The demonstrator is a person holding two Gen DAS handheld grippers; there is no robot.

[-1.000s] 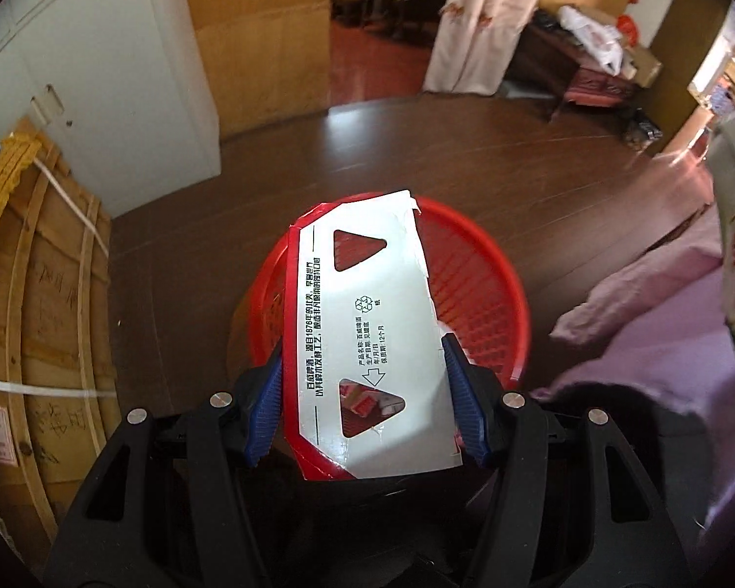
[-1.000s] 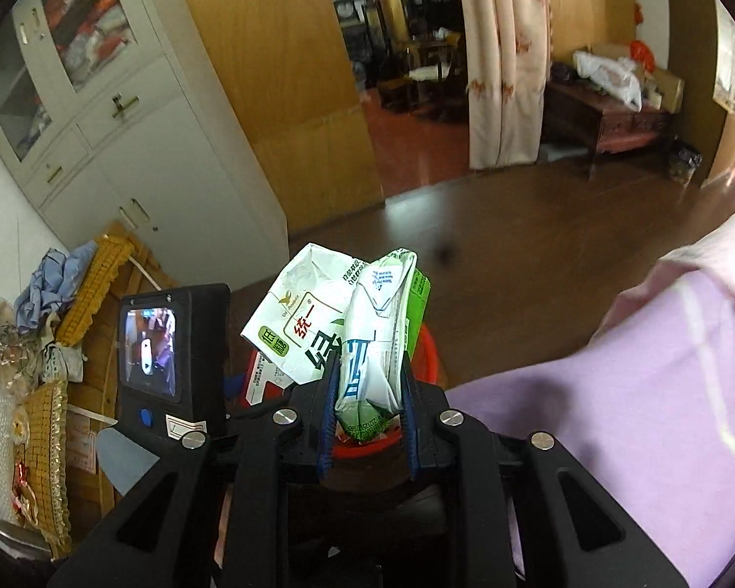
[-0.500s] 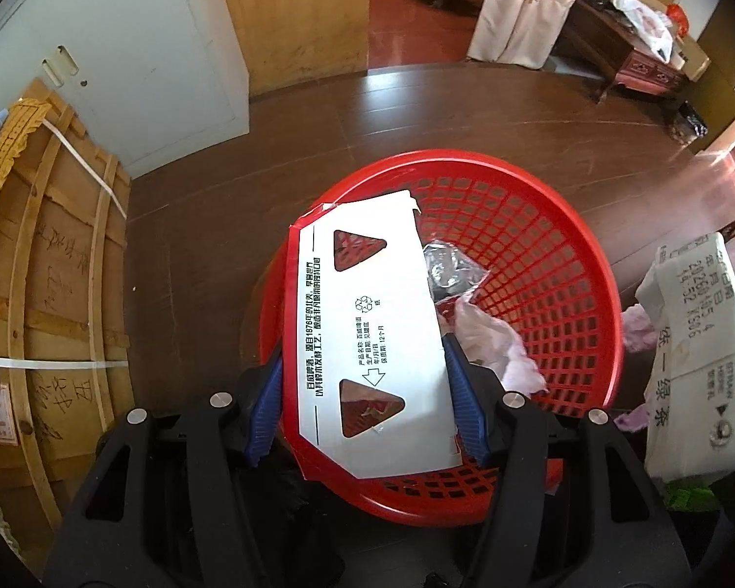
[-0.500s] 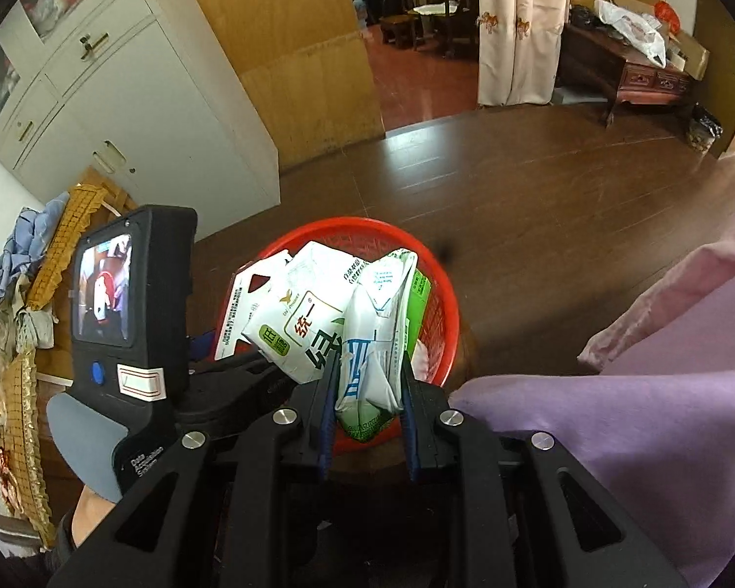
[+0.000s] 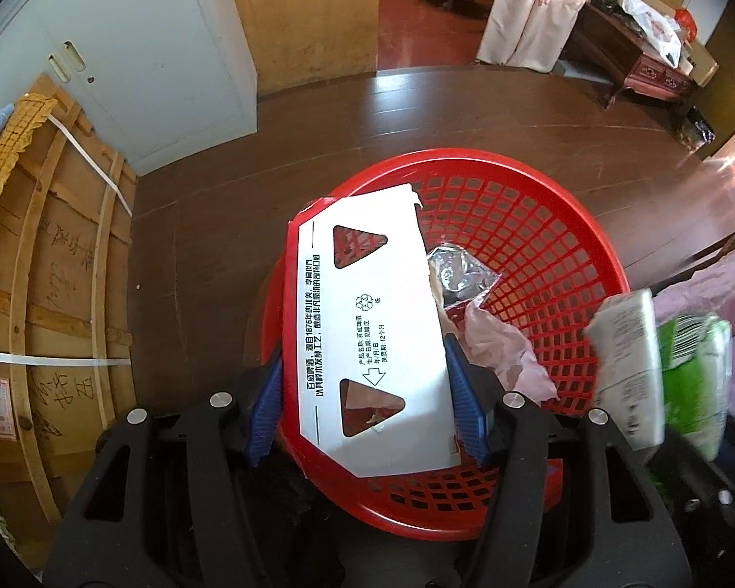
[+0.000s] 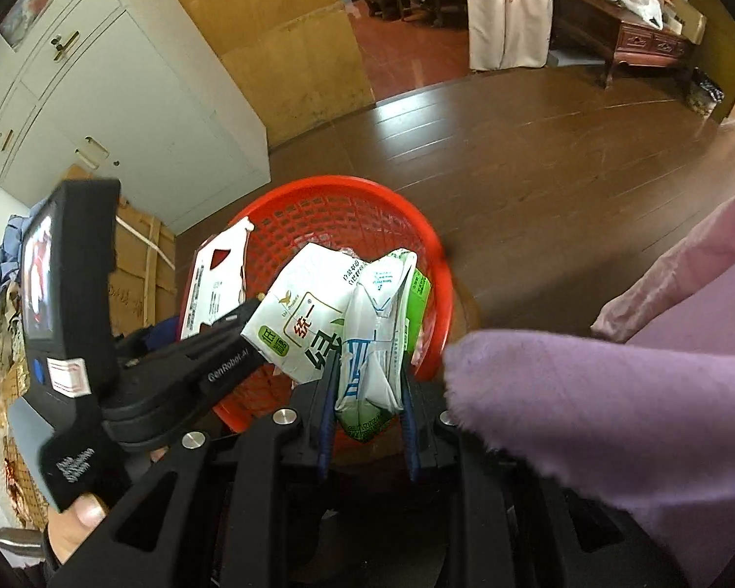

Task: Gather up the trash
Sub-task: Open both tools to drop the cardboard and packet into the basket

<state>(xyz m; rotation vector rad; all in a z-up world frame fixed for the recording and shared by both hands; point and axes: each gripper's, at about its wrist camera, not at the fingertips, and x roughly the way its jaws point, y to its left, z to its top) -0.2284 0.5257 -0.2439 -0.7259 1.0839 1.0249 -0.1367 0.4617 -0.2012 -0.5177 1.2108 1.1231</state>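
Your left gripper (image 5: 365, 387) jaws pinch flattened white carton (image 5: 367, 323) over red basket (image 5: 553, 225); only right view shows right gripper (image 6: 365, 387) jaws pinching crushed green-white cartons (image 6: 372, 338)

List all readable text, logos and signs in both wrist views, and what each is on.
"1876", within a vertical line of Chinese print: flat white cardboard sheet with red edge, held in the left claw.
Recycling symbol, down arrow, "12个月": same sheet.
"统一", large "绿": crushed white-and-green drink carton, in the right claw.
"GenRobot.AI": black arm of the left claw, right wrist view.
Barcode digits and fine print on the carton: too blurred to read.
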